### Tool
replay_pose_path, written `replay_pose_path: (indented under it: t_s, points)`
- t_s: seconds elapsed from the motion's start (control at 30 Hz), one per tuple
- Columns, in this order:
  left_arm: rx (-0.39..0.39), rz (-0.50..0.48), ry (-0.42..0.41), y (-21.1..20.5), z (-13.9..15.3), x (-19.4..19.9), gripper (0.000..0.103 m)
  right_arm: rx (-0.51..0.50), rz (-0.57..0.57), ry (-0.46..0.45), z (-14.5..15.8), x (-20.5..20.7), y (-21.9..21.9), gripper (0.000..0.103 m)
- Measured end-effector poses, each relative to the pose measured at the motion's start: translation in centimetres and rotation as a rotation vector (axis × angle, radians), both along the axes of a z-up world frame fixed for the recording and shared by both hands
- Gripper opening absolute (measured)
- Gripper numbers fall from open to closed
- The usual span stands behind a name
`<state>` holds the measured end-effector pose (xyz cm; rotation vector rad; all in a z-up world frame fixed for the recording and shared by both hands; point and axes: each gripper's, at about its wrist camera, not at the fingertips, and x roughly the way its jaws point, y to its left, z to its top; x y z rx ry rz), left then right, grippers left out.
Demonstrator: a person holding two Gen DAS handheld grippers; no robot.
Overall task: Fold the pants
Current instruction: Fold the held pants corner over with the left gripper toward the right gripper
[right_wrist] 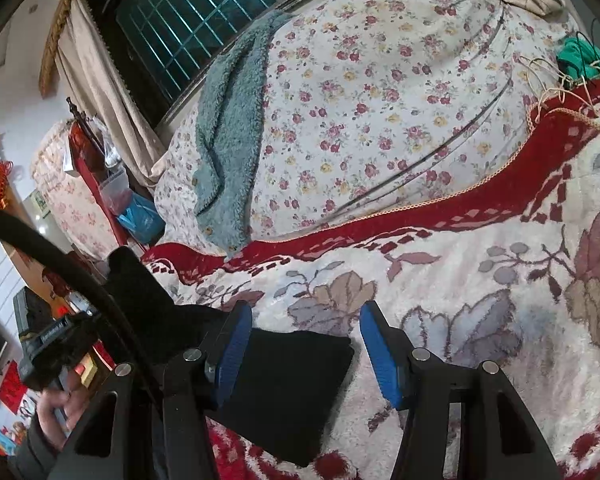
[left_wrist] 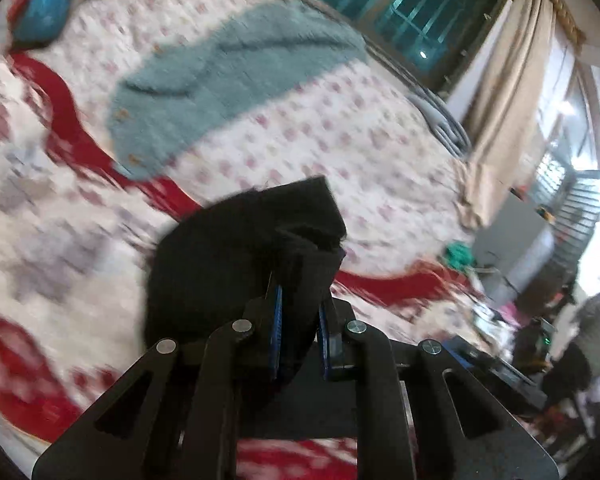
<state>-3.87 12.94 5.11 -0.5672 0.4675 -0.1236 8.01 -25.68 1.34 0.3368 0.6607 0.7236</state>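
I am in a home bedroom: a bed with flowered sheet (right_wrist: pixel 380 120), a red plush blanket (right_wrist: pixel 480 300), beige curtains (left_wrist: pixel 512 92) beside a barred window (right_wrist: pixel 188 28)

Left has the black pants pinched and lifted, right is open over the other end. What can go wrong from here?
1. The left gripper holds the black pants by only a bunched edge; it may slip out mid-swing.
2. The right gripper is open, pinning nothing; the part of the pants lying under it may drag across the plush blanket and skew the fold.
3. The teal fleece garment lies nearby; it might snag.

teal fleece (right_wrist: pixel 230 128), floral sheet (right_wrist: pixel 380 120), red blanket (right_wrist: pixel 480 272)
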Motion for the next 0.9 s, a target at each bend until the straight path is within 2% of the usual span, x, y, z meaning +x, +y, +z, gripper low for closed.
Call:
replay_pose_path:
  t_s: [0.1,0.2,0.23,0.3,0.37,0.43,0.5,0.6,0.8,0.83,0.87,0.9]
  points:
    - [-0.012,-0.043,0.03,-2.8,-1.2,1.2,0.013,0.023,0.002,0.017,-0.1,0.1,-0.1,0.054]
    - [-0.01,-0.072,0.038,-4.9,-2.1,1.5,0.013,0.091,0.1,0.087,-0.6,0.8,0.6,0.054]
    - [-0.003,-0.079,0.038,-5.4,-2.2,1.5,0.013,0.177,0.155,0.158,-1.2,1.4,1.4,0.054]
    - [0.005,-0.085,0.03,-6.0,-2.4,1.1,0.013,0.285,0.214,0.241,-2.1,1.9,2.9,0.054]
    - [0.005,-0.09,0.03,-6.0,-2.6,0.9,0.013,0.393,0.236,0.293,-2.9,2.2,4.3,0.058]
    - [0.012,-0.087,0.028,-5.7,-2.8,0.7,0.013,0.522,0.237,0.359,-3.7,2.5,5.8,0.07]
    - [0.023,-0.089,0.014,-5.7,-2.8,0.4,0.013,0.58,0.217,0.405,-4.3,2.9,6.8,0.077]
    - [0.052,-0.094,-0.006,-6.2,-2.6,0.0,0.013,0.547,0.215,0.441,-4.5,3.2,8.7,0.08]
    - [0.161,-0.158,-0.031,-9.2,-2.3,-0.2,0.013,0.5,0.345,0.417,-3.0,3.1,10.8,0.08]
    - [0.178,-0.166,-0.034,-9.8,-2.3,-0.3,0.013,0.449,0.382,0.425,-2.7,3.3,11.1,0.074]
    - [0.188,-0.168,-0.032,-10.1,-2.4,-0.2,0.013,0.411,0.407,0.427,-2.7,3.4,11.2,0.063]
    - [0.203,-0.165,-0.022,-10.6,-2.5,-0.1,0.013,0.391,0.437,0.434,-2.9,3.6,11.1,0.033]
